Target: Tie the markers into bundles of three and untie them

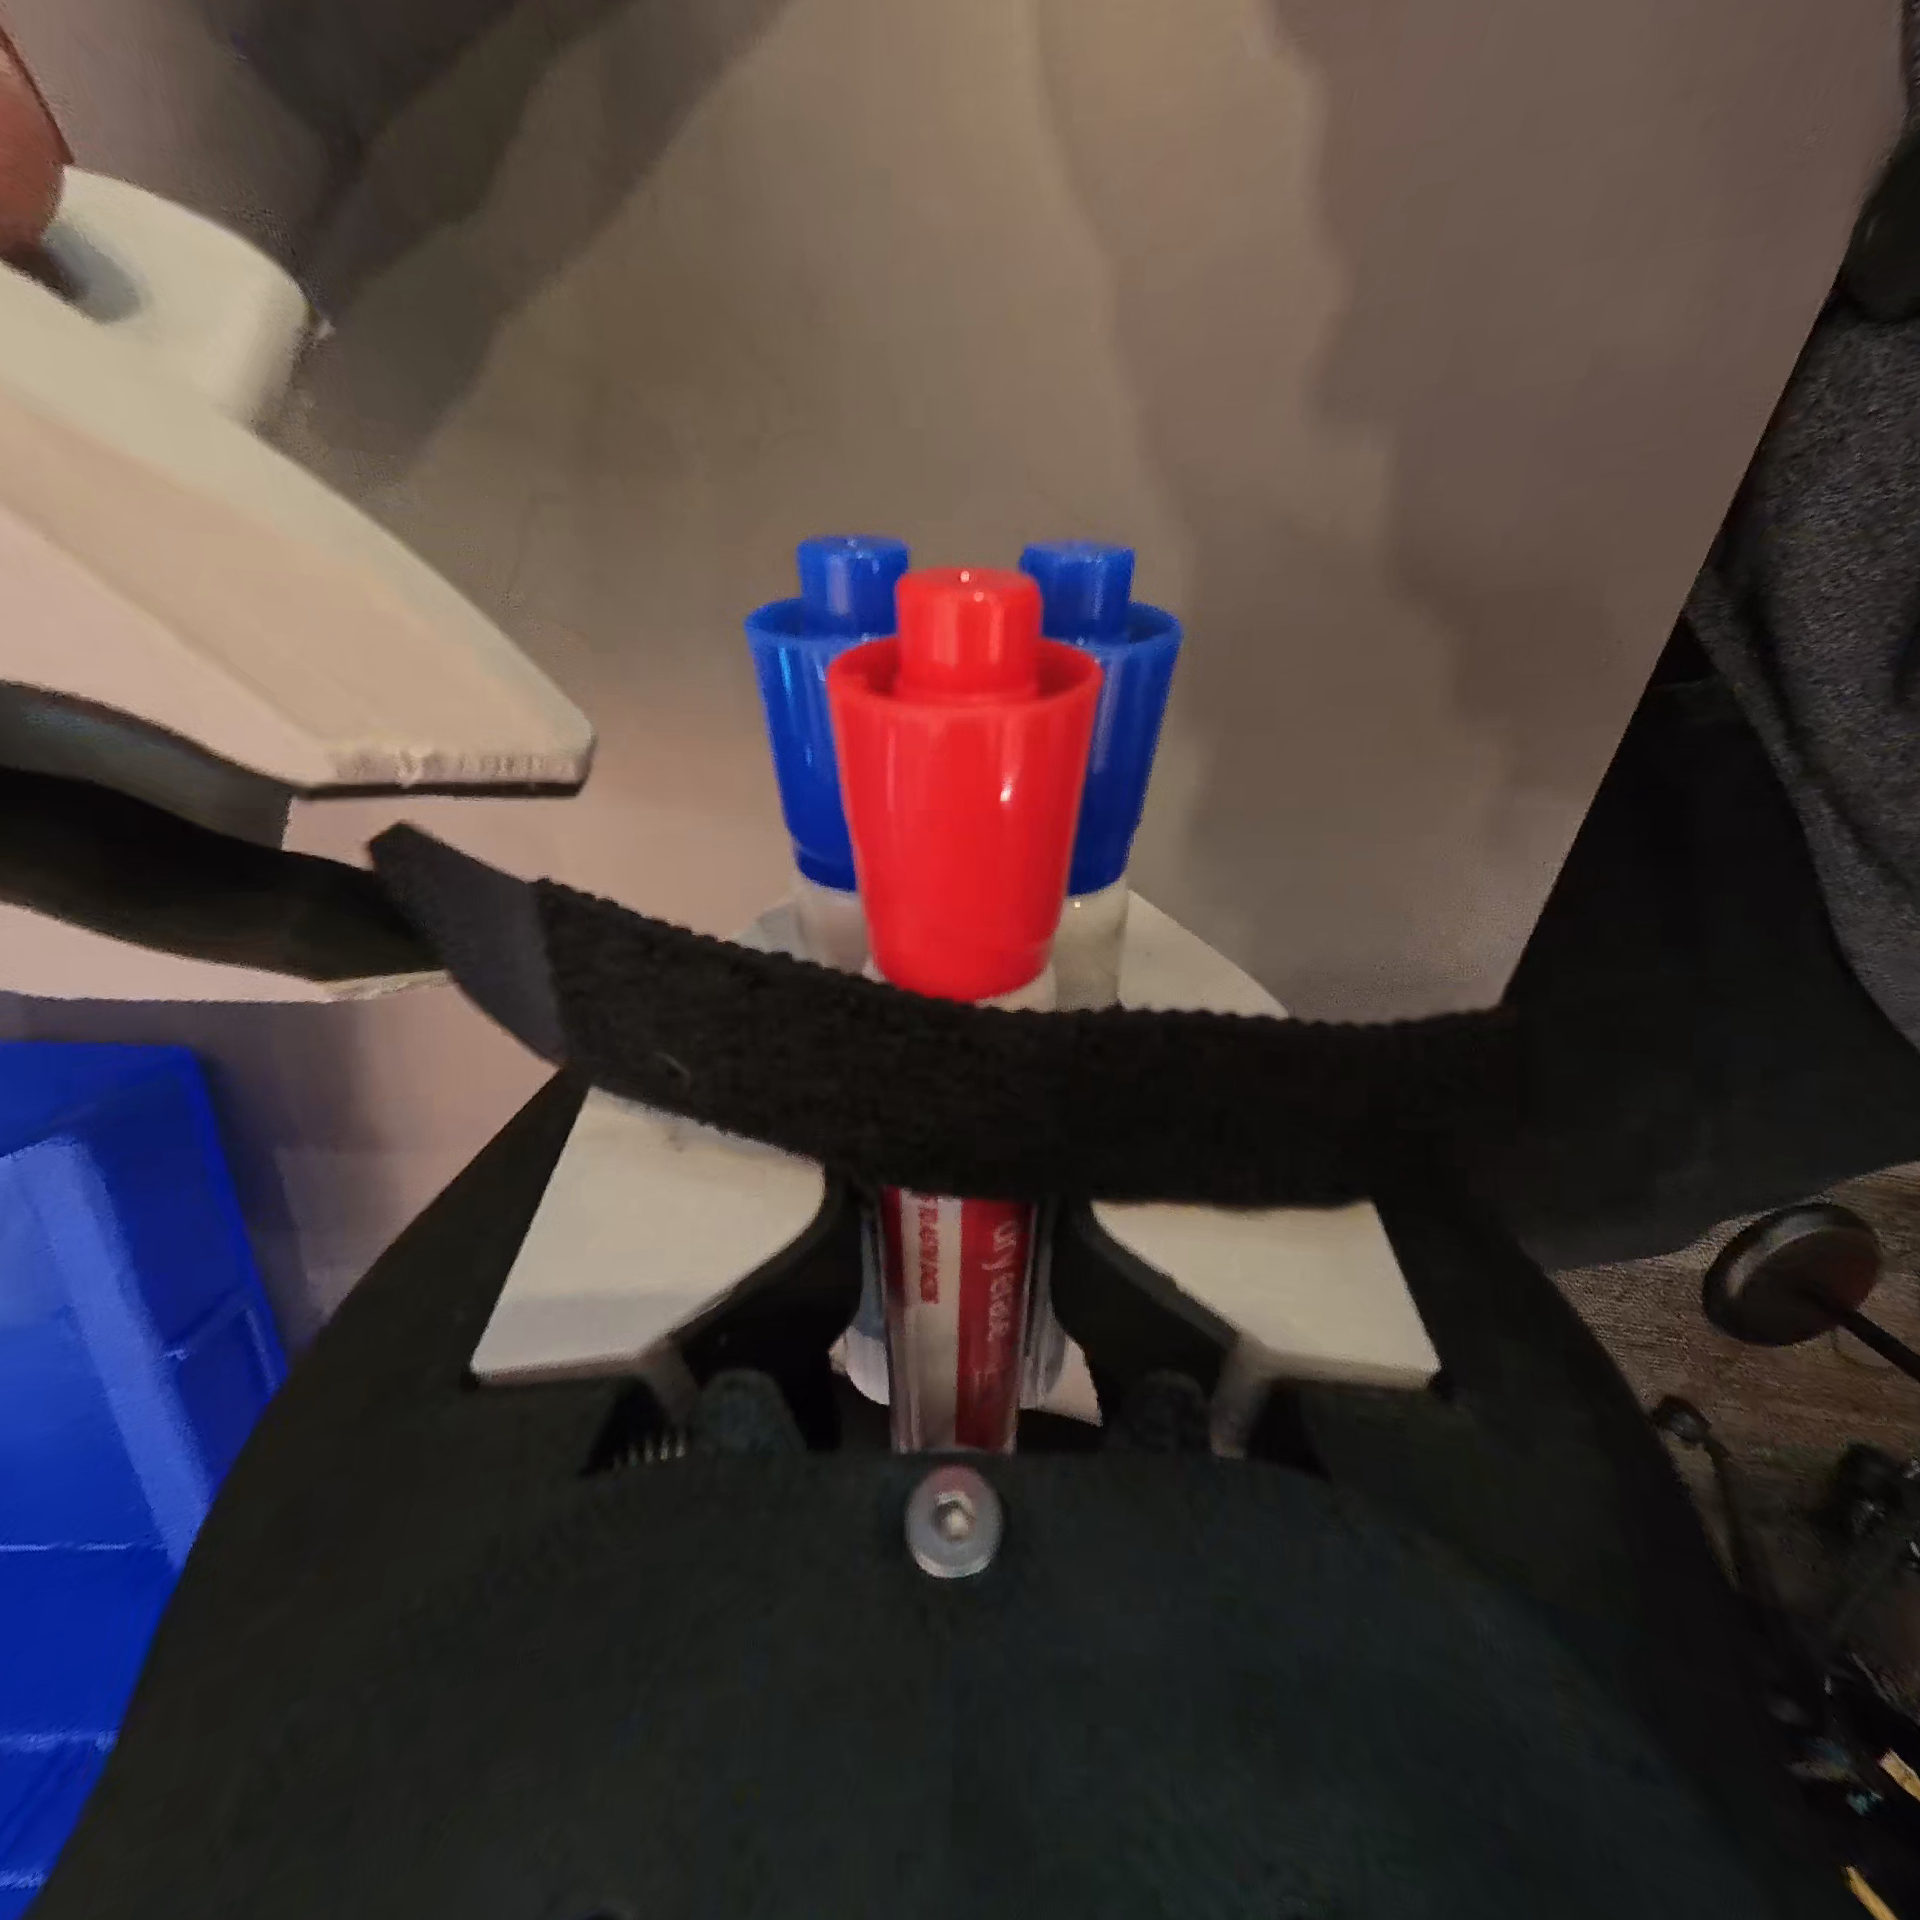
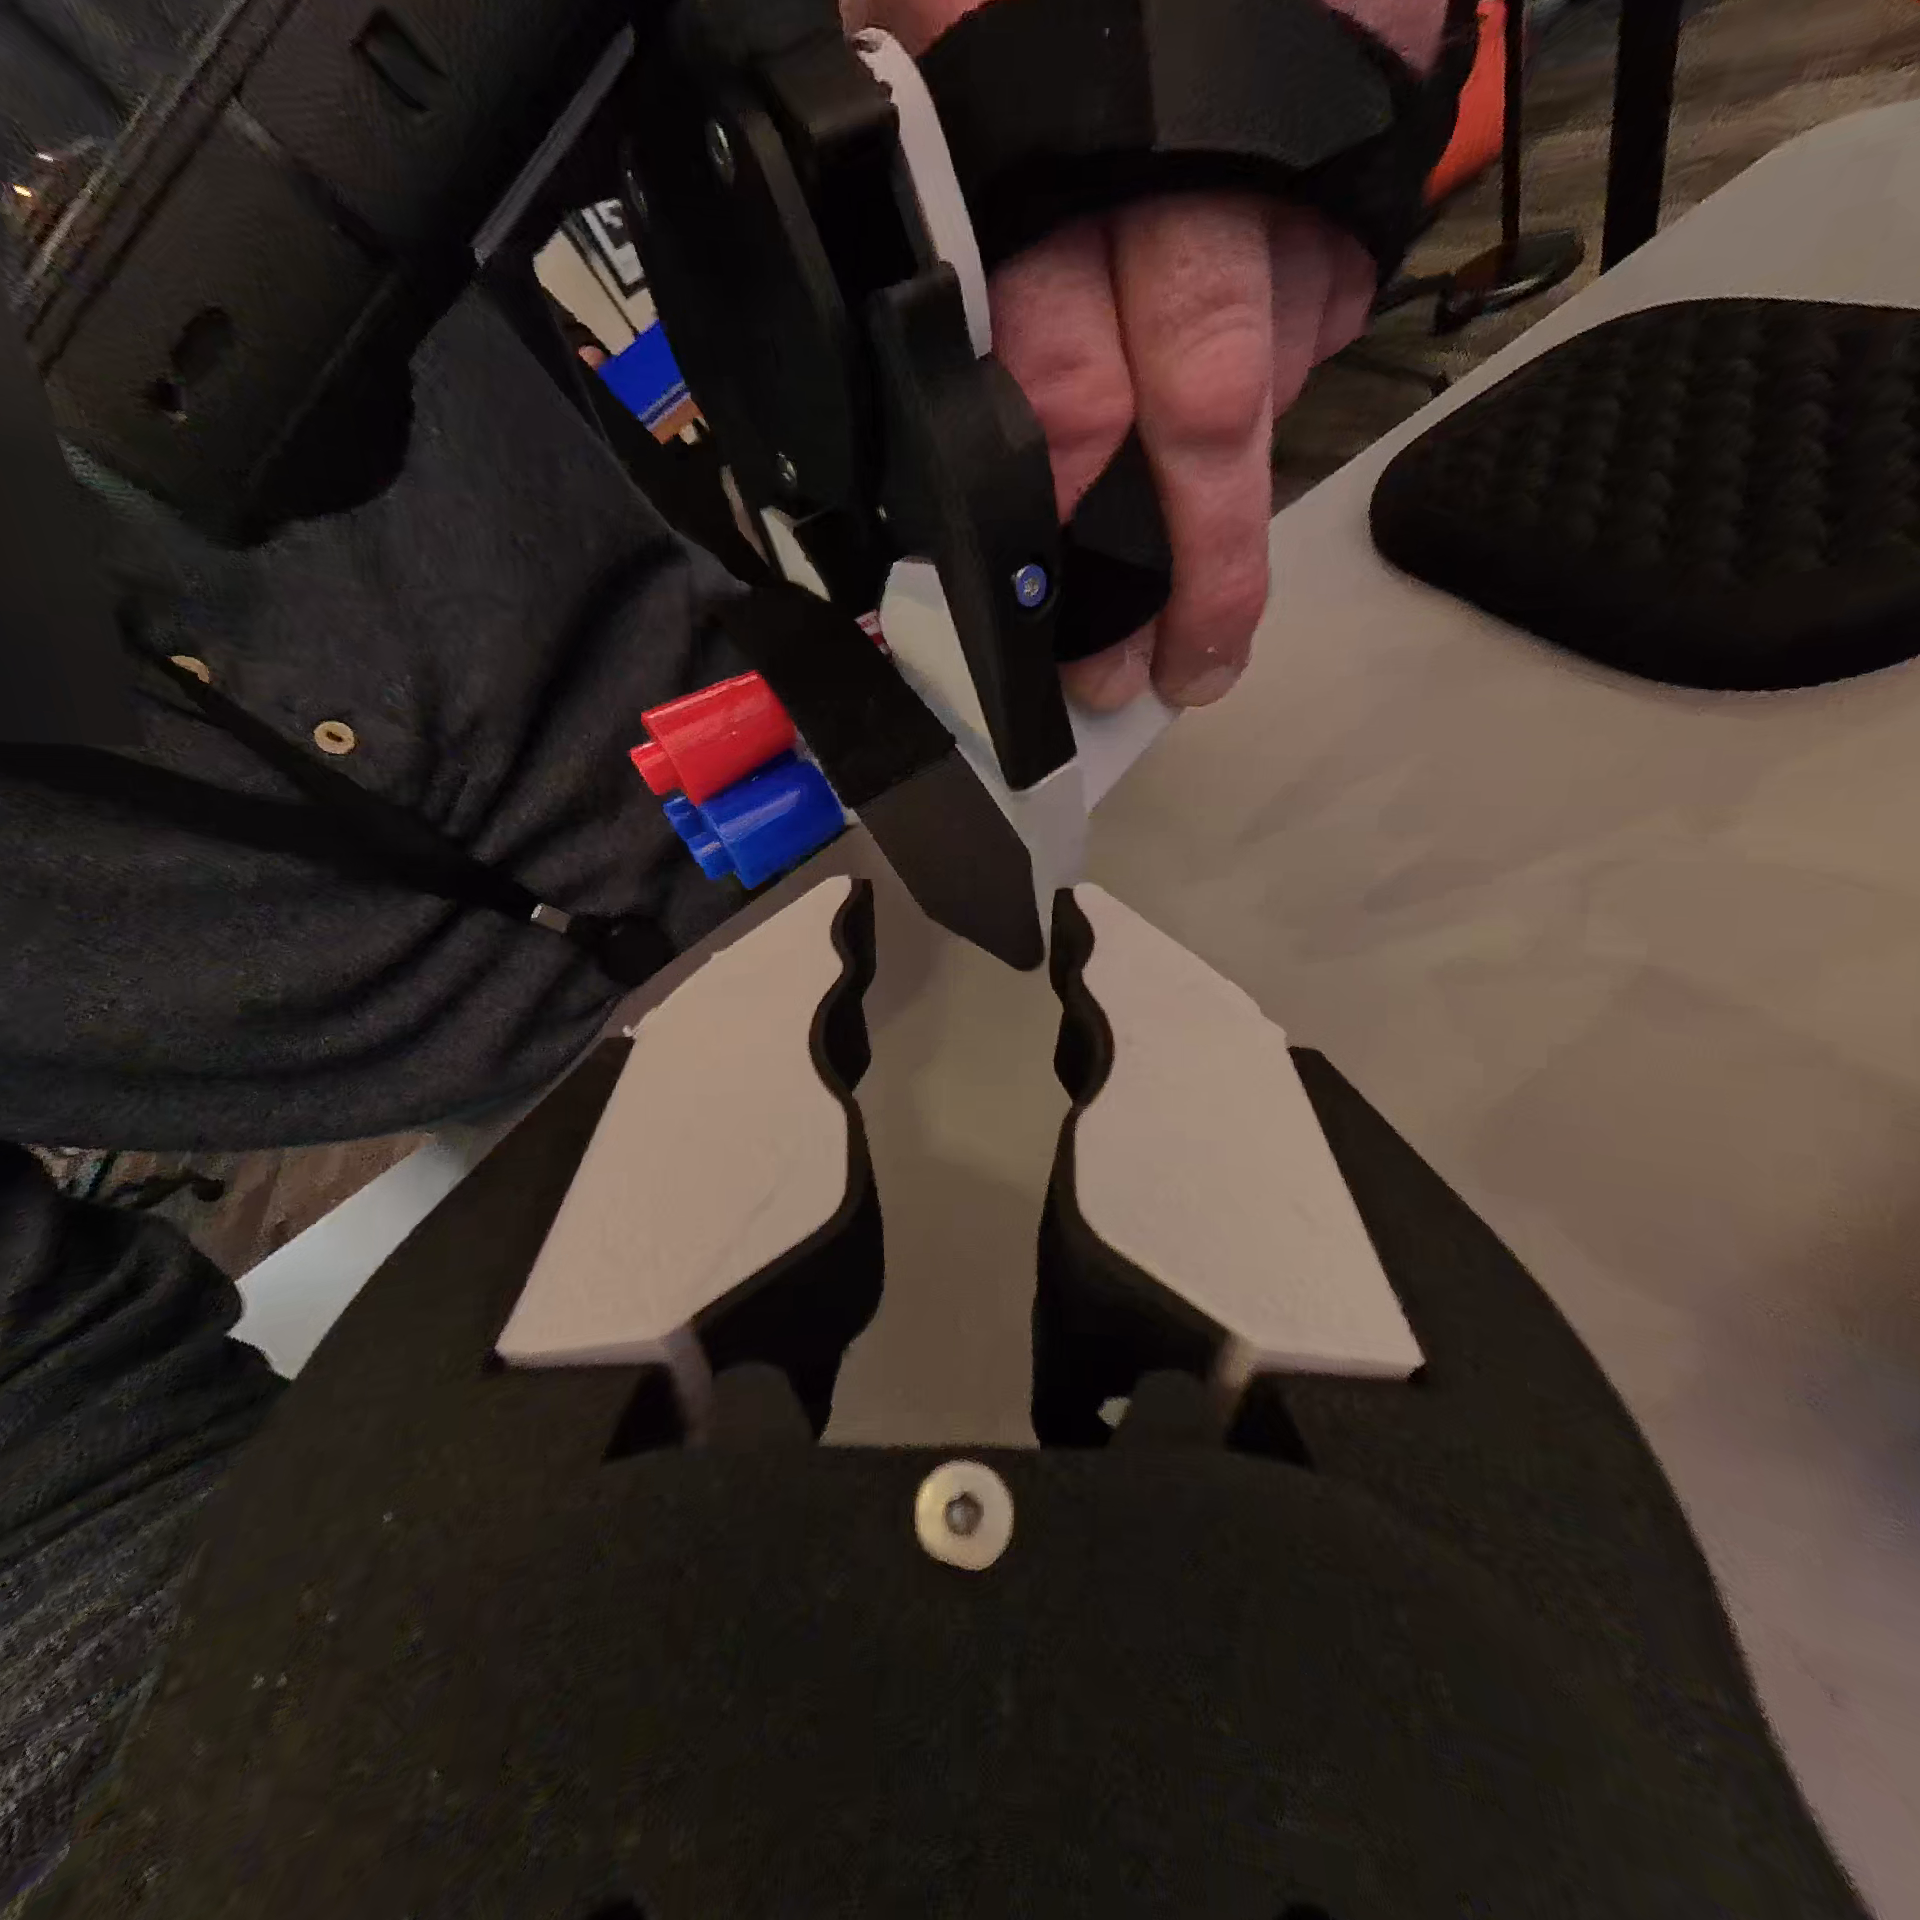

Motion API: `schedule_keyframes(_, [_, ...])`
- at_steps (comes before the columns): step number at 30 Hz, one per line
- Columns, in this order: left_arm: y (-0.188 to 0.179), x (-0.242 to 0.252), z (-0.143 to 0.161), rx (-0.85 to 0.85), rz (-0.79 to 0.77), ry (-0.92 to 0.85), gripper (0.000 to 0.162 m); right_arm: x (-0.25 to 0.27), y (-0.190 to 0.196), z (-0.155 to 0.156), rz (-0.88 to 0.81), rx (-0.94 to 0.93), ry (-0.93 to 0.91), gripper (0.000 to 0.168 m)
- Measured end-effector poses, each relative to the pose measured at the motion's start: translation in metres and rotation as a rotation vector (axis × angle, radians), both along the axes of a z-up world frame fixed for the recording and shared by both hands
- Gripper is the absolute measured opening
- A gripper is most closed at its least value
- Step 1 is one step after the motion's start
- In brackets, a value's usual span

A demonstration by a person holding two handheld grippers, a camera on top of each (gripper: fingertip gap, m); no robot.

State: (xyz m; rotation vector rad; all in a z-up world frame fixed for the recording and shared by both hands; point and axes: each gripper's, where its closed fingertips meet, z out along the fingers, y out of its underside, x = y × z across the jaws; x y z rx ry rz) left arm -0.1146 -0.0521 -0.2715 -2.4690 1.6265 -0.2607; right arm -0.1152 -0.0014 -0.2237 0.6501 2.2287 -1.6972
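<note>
**Strap going round three held markers**

Left claw point(image 1: 951, 1226) is clamped on a bundle of three markers point(image 1: 961, 790): one red marker point(image 1: 966, 790) in front, two blue markers point(image 1: 1112, 727) behind, caps pointing away from the camera. Bundle is off the counter point(image 2: 1507, 935), held in the air so the strap can pass all the way round it.

A black hook-and-loop strap point(image 1: 935, 1049) lies across the bundle just below the caps, on top of the left claw's fingers. It is not closed into a loop. Its near end sits between the right claw's fingers in the left wrist view; the far end runs off toward the person's dark clothing point(image 2: 312, 935).

Right claw point(image 2: 961, 935): in its own view the fingers are parted with a gap, and the strap tip point(image 2: 966, 883) sits in that gap. The left wrist view looks like a pinch on the strap end, but contact is not clear, so cannot tell whether it actually grips.

Judgement: tying phase, wrap not yet done. Strap end needs a firm pinch before pulling round, else it slips.

A blue bin point(image 1: 94, 1351) is beside the left claw. A black textured pad point(image 2: 1683, 499) lies on the counter toward its far edge.
</note>
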Motion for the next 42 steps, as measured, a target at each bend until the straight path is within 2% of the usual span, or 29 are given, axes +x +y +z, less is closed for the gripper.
schedule_keyframes(4, [-0.003,0.000,-0.001,-0.013,-0.006,0.003,0.043,-0.003,0.005,0.004,-0.042,-0.005,0.053,0.036])
schedule_keyframes(7, [-0.007,0.003,0.000,-0.053,0.001,-0.024,0.043,-0.007,0.015,0.003,-0.121,0.072,0.159,0.046])
schedule_keyframes(12, [-0.008,0.002,-0.001,-0.088,0.006,-0.040,0.042,-0.003,0.025,0.024,-0.183,0.080,0.297,0.040])
schedule_keyframes(18, [-0.004,-0.011,-0.009,-0.089,0.052,-0.039,0.043,0.032,0.024,0.005,-0.080,0.258,0.220,0.028])
schedule_keyframes(24, [-0.010,-0.033,-0.014,-0.093,0.118,-0.030,0.042,0.075,-0.040,0.005,0.149,0.408,0.296,0.033])
schedule_keyframes(26, [-0.015,-0.039,-0.016,-0.099,0.132,-0.021,0.043,0.081,-0.067,-0.005,0.207,0.509,0.337,0.041])
schedule_keyframes(30, [-0.023,-0.046,-0.019,-0.092,0.150,-0.002,0.042,0.092,-0.121,-0.034,0.279,0.672,0.451,0.044])
schedule_keyframes(33, [-0.028,-0.045,-0.020,-0.081,0.158,-0.012,0.042,0.107,-0.151,-0.054,0.252,0.654,0.483,0.047])
schedule_keyframes(37, [-0.035,-0.042,-0.022,-0.067,0.154,-0.023,0.043,0.113,-0.176,-0.079,0.113,0.711,0.541,0.052])
schedule_keyframes(42, [-0.043,-0.037,-0.021,-0.035,0.147,-0.027,0.043,0.115,-0.195,-0.095,0.011,0.830,0.582,0.049])
